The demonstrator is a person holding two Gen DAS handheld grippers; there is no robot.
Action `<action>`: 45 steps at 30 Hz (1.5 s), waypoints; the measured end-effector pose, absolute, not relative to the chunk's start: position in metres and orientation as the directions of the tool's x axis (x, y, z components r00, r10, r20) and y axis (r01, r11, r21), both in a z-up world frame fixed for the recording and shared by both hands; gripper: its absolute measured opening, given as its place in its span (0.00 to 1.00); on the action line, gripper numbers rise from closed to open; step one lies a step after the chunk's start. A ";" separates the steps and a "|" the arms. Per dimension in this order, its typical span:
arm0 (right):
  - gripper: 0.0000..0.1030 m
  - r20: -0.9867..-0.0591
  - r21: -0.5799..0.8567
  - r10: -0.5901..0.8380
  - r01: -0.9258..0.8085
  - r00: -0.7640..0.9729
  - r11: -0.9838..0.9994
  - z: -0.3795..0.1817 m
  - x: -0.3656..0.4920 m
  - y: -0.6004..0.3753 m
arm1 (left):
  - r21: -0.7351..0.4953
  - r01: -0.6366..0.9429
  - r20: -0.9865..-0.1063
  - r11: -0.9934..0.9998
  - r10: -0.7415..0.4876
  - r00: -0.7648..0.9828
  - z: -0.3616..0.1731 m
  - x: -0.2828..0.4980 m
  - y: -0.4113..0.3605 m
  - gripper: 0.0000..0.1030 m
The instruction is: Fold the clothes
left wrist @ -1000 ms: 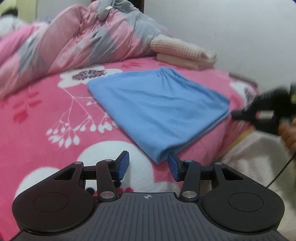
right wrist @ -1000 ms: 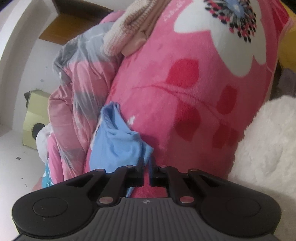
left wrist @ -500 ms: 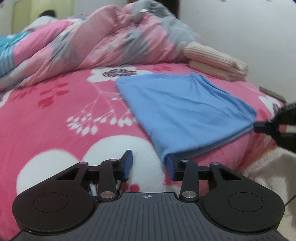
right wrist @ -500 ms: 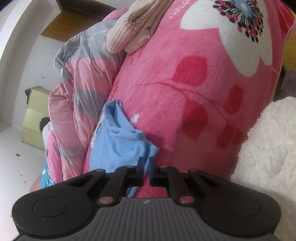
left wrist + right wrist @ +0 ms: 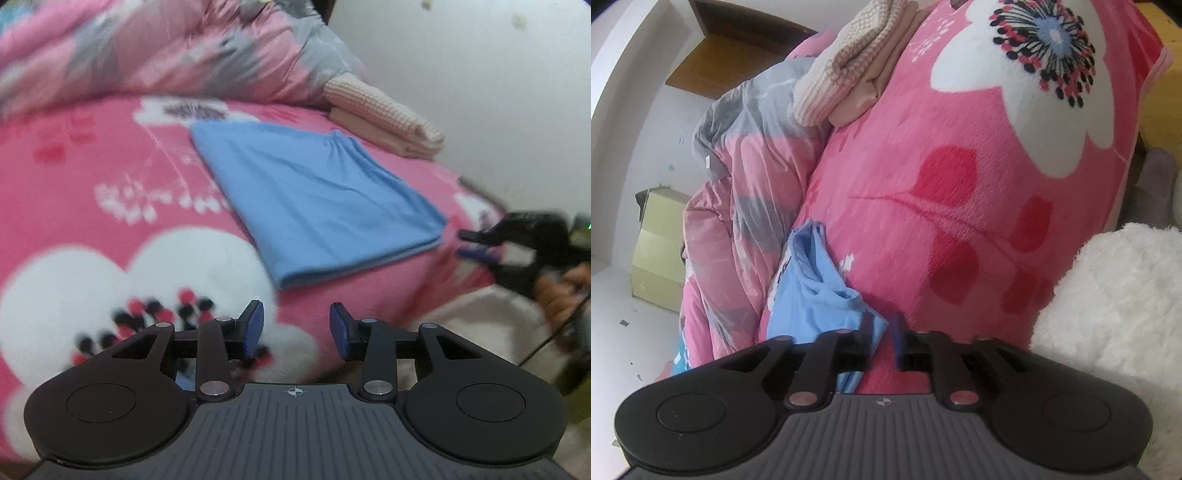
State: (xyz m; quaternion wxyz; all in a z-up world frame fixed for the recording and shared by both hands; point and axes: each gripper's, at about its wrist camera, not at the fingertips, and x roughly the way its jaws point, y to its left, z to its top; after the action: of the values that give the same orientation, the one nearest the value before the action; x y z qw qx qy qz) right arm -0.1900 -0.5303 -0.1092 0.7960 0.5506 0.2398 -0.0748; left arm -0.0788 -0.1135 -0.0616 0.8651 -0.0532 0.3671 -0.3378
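Blue garment (image 5: 314,199) lies folded flat on pink floral blanket (image 5: 92,192), centre of left wrist view, long axis running upper left to lower right w/ doubled edge along the bottom. Near corner sits just above left gripper (image 5: 296,326), jaws wide, nothing held. Right gripper (image 5: 463,243) at right edge, just off the garment's right corner, jaws narrowly parted, empty. Both about equally near; cream knit stack (image 5: 384,118) behind, upper right.

No text, label, brand or number can be read; a dark print on the folded light-blue cloth garment (image 5: 812,295) stays illegible.
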 end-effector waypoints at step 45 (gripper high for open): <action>0.05 -0.132 0.892 0.421 -0.077 0.898 0.445 0.059 0.081 -0.496 | -0.853 0.216 -0.226 0.475 -0.709 0.668 0.063 0.158 -0.074 0.02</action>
State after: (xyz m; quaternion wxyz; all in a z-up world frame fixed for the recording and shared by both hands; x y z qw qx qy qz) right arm 0.0809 -0.4962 0.0590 0.8327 0.5054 0.1701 0.1494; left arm 0.1581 -0.0737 0.0633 0.8083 -0.4251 0.2900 -0.2860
